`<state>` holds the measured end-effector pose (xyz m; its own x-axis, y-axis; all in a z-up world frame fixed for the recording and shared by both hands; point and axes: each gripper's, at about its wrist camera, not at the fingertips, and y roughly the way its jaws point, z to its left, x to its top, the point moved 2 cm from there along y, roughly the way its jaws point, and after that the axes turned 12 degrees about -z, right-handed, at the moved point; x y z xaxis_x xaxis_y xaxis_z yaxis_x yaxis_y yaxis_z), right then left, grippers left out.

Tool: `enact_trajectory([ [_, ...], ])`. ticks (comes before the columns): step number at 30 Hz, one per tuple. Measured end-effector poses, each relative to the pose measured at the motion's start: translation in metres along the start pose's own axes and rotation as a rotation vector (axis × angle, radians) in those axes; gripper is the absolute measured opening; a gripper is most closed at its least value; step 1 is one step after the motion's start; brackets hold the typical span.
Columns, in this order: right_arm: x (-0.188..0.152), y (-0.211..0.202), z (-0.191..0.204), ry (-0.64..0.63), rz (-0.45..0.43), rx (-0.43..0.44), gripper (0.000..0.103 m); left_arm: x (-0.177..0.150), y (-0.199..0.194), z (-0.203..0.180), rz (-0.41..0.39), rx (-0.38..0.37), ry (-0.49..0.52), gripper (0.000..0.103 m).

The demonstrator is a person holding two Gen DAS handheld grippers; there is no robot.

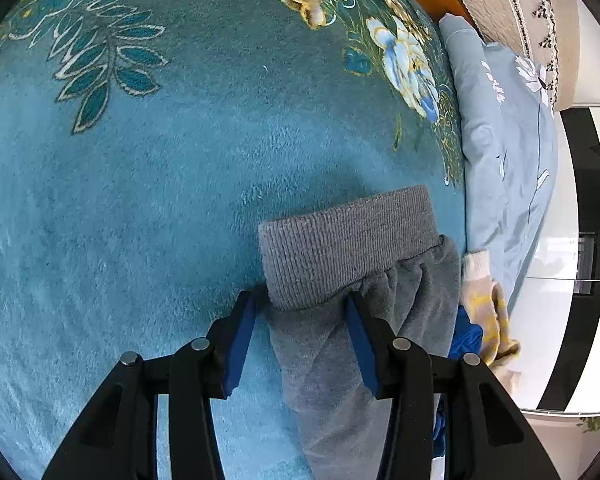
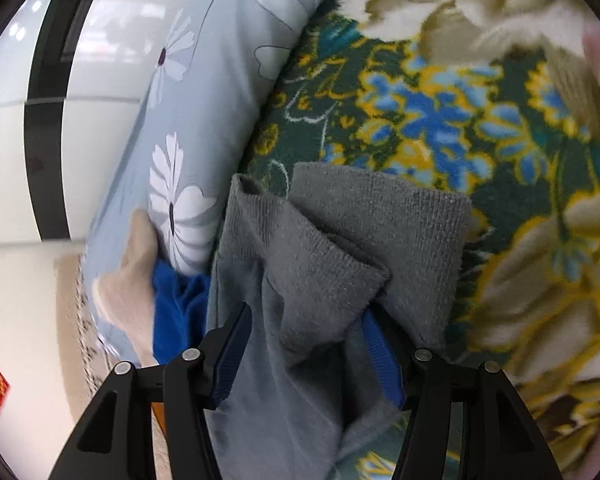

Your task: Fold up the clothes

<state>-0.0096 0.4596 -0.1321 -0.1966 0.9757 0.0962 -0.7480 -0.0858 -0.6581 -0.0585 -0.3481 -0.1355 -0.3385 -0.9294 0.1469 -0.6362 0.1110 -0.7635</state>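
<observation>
Grey fleece garment (image 1: 340,344) lies on a teal floral plush blanket (image 1: 140,220), near its edge. The blanket looks to cover a bed; a pale blue flower-print quilt (image 1: 500,140) runs along that edge.

Left wrist view: left hand-held gripper (image 1: 302,336) points down at the blanket. The garment's soft body passes between its two blue pads (image 1: 240,344). The far pad touches the fleece just below the ribbed cuff (image 1: 348,248). The near pad sits beside the cloth; cannot tell whether it presses. Jaws roughly half apart, with cloth in the gap. The cuff lies flat on the blanket just past the fingertips.

Right wrist view: right hand-held gripper (image 2: 306,350) also straddles the grey garment (image 2: 284,400). A folded ribbed band (image 2: 340,248) bunches up between and ahead of the pads. One pad is partly buried under the fold. The other stands at the fabric's edge. Jaws about half apart; a firm clamp cannot be confirmed. This view is motion-blurred.

Beside the garment, against the quilt: a bright blue cloth (image 2: 176,312) and a cream and yellow knit piece (image 1: 488,304), touching each other. White glossy floor (image 1: 552,320) beyond the bed's edge.
</observation>
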Motion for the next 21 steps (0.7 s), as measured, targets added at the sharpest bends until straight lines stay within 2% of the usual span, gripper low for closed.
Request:
enact_trajectory([
  [3, 0.000, 0.001, -0.006, 0.072, -0.025, 0.029, 0.057, -0.001, -0.001, 0.001, -0.003, -0.003, -0.005, 0.047],
  [5, -0.001, 0.000, -0.013, 0.126, -0.040, 0.050, 0.049, -0.003, -0.001, 0.002, -0.004, -0.006, -0.011, 0.047],
  [7, -0.002, 0.000, -0.024, 0.183, -0.051, 0.047, 0.036, -0.003, 0.000, 0.002, -0.003, -0.007, -0.009, 0.047],
  [9, -0.002, 0.001, -0.031, 0.225, -0.053, 0.036, 0.029, -0.003, -0.001, 0.002, 0.000, -0.007, -0.009, 0.047],
  [11, -0.001, -0.003, -0.020, 0.155, -0.056, -0.006, 0.024, -0.003, -0.001, 0.002, 0.004, -0.008, -0.009, 0.047],
  [12, 0.001, -0.006, -0.006, 0.066, -0.060, -0.032, 0.015, -0.003, -0.001, 0.002, 0.006, -0.008, -0.009, 0.047],
  [14, 0.004, -0.016, 0.027, -0.137, -0.075, -0.067, 0.013, -0.003, -0.002, 0.002, 0.009, -0.008, -0.008, 0.047],
  [18, 0.012, -0.054, 0.063, -0.278, -0.141, 0.077, 0.008, -0.003, -0.001, 0.001, 0.012, -0.012, -0.006, 0.047],
  [19, 0.016, -0.057, 0.062, -0.302, -0.163, 0.069, 0.008, -0.003, -0.001, 0.002, 0.013, -0.014, -0.007, 0.047],
  [21, 0.022, -0.041, 0.039, -0.263, -0.132, -0.059, 0.008, -0.003, -0.001, 0.003, 0.016, -0.018, -0.010, 0.047],
])
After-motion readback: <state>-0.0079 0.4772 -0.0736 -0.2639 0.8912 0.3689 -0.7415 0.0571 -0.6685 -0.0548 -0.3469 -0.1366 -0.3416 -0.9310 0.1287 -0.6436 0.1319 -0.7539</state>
